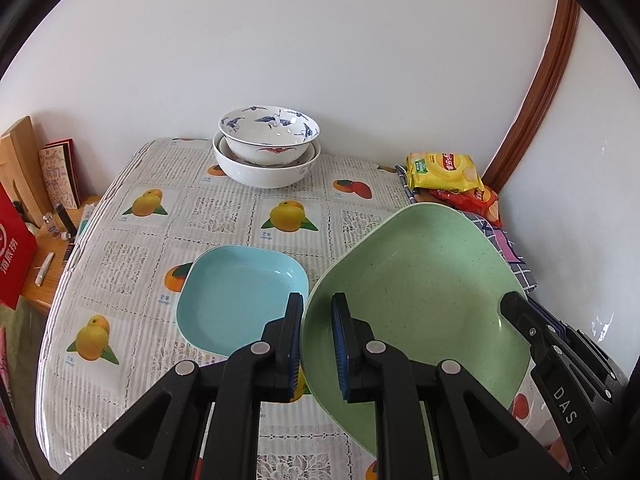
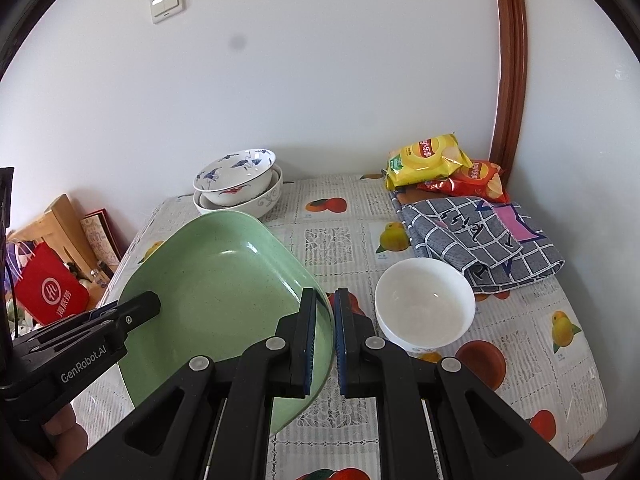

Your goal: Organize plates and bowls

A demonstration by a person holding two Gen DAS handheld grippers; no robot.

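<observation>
Green plate (image 2: 224,280): speckled, squarish, tilted; left hand-held gripper (image 1: 318,344) and right hand-held gripper (image 2: 325,344) pinching opposite rims.

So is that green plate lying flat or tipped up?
Tipped: the green plate is held at a slant above the tablecloth, both grippers on its rim.

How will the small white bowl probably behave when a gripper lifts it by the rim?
The white bowl looks glazed and glossy, so its rim may slip between flat pads. It seems ceramic, thus probably rigid, rather heavy for its size, and breakable if dropped. Upright on the tablecloth, it looks stable and unlikely to roll.
</observation>
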